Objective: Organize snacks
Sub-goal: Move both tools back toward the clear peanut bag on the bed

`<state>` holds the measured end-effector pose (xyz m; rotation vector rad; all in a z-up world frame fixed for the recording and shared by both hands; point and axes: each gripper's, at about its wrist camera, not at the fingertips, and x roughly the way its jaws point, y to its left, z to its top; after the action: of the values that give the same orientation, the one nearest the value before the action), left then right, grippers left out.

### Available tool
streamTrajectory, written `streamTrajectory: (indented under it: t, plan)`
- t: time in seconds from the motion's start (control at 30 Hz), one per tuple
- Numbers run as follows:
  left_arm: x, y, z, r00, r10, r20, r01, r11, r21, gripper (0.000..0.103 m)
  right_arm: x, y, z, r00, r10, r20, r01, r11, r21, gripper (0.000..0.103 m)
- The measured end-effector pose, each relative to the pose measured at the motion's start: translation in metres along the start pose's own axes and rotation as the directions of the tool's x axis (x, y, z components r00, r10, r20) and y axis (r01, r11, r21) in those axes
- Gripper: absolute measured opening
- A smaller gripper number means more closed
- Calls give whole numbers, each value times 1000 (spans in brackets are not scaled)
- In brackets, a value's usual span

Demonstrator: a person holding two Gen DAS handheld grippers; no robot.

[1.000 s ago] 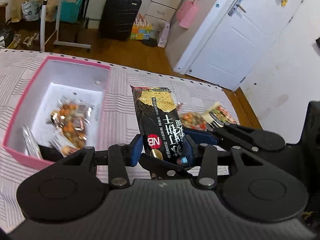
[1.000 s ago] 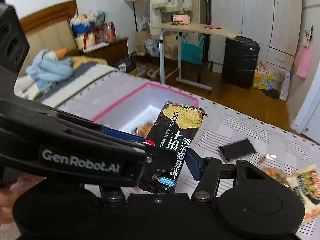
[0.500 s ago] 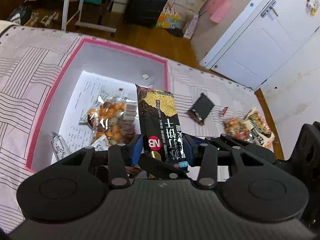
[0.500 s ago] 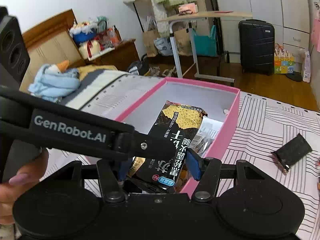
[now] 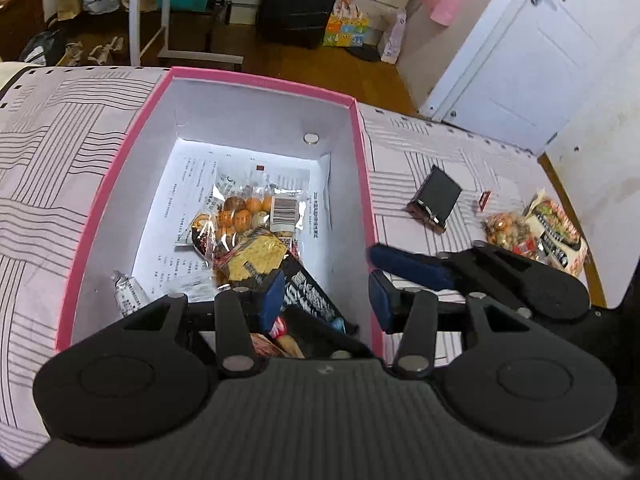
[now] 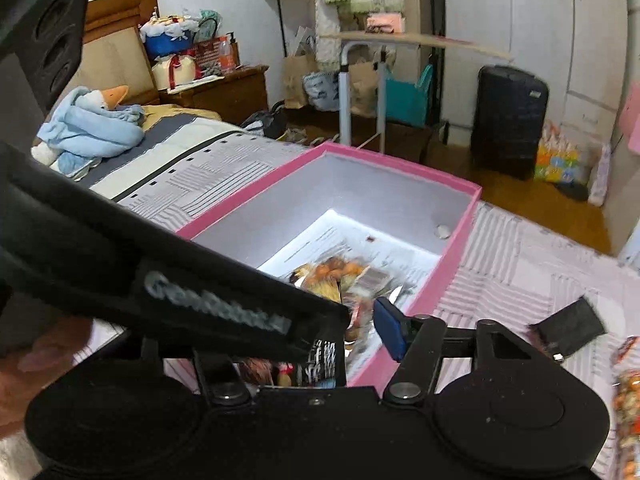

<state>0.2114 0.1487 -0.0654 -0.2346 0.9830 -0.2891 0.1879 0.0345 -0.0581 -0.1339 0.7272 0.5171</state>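
A pink box (image 5: 260,80) with white walls sits on the striped bedspread (image 5: 440,152). The black cracker packet (image 5: 304,284) lies tilted inside it, on a clear bag of orange snacks (image 5: 240,216). My left gripper (image 5: 326,300) hangs over the box's near end; its jaws are opening and the pads no longer clamp the packet. One fingertip (image 5: 408,268) of my right gripper reaches in beside it. In the right wrist view my right gripper (image 6: 320,340) is also opening above the packet (image 6: 324,360); its left finger is hidden behind the left gripper's body.
A small black packet (image 5: 436,196) and two colourful snack bags (image 5: 532,228) lie on the bedspread right of the box. A small wrapped snack (image 5: 128,292) sits in the box's near left corner. A hand (image 6: 52,344) shows at lower left. A suitcase (image 5: 300,0) stands beyond the bed.
Both grippers sank over the pink box with the upright cracker packet between them. Their jaws have since widened, and the packet has tipped down onto the snacks inside.
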Motion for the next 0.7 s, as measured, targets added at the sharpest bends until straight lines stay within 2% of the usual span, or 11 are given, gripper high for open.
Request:
streamTrajectory:
  t: [0.13,0.23,0.33,0.43,0.57,0.7]
  plan:
    - [-23,-6,-3,999,3,41,-3,1000,-12,46,-36,-19,-1,1000,-5,2,5,1000,-11,70]
    - [-44,-15,-6,996,8,91,-6,1000,-23,46,-73,-36,-4,999,-46,23,47,998,-48,71]
    - [-63,-31,-6,993,-32,113,32,999,0,46,-116,-63,-7,994,-84,70,87,995,-52,74]
    - [-75,-54,-5,990,-61,125,56,998,42,46,-155,-97,-13,989,-107,98,109,994,-10,74]
    - [-75,-88,-3,988,-102,112,93,992,84,46,-187,-145,-22,990,-110,85,105,993,61,74]
    - [-60,-124,-5,986,-137,92,126,985,116,46,-194,-183,-38,986,-138,94,130,987,90,74]
